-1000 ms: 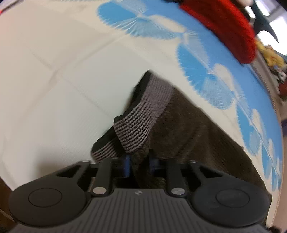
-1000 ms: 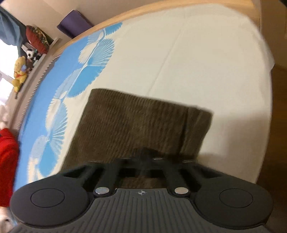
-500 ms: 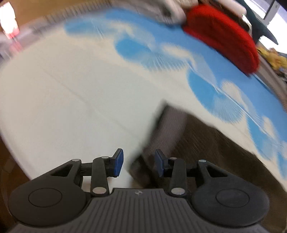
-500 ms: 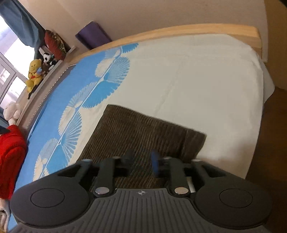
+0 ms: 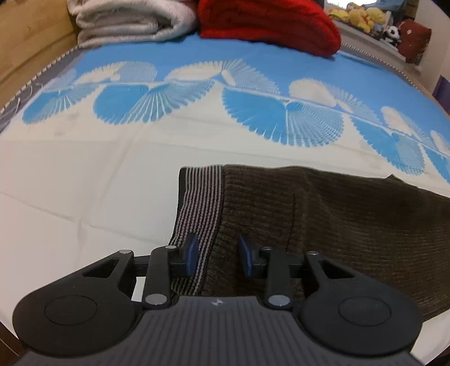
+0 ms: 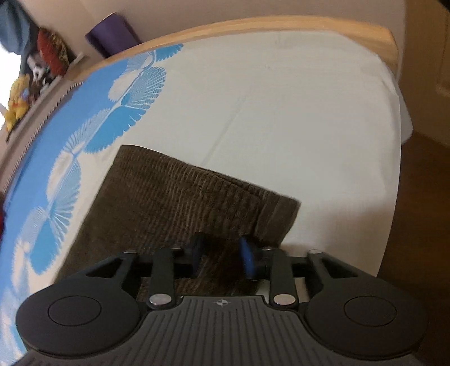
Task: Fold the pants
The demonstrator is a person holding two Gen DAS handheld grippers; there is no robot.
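Note:
Brown corduroy pants (image 5: 337, 225) lie folded flat on the bed, the striped grey waistband (image 5: 199, 202) at their left end. My left gripper (image 5: 218, 254) hovers over that waistband corner. Its blue pads stand apart and are closing, with the band's edge lying between them and nothing pinched. In the right wrist view the other end of the pants (image 6: 182, 202) shows a folded edge. My right gripper (image 6: 222, 254) sits over the near edge there. Its jaws are closing with corduroy between the pads, and a gap still shows.
The bed has a white sheet (image 5: 84, 183) with a blue fan-patterned band (image 5: 281, 118). A red blanket (image 5: 267, 22) and a folded white blanket (image 5: 126, 22) lie at the far side, with plush toys (image 5: 362, 17) beyond. A wooden bed frame (image 6: 309, 25) and brown floor (image 6: 422, 225) border the right.
Both grippers were shut on the pants a second ago, then let go and opened. The left gripper has rolled and drawn back, and the waistband now lies flat. The right gripper stays over the same edge.

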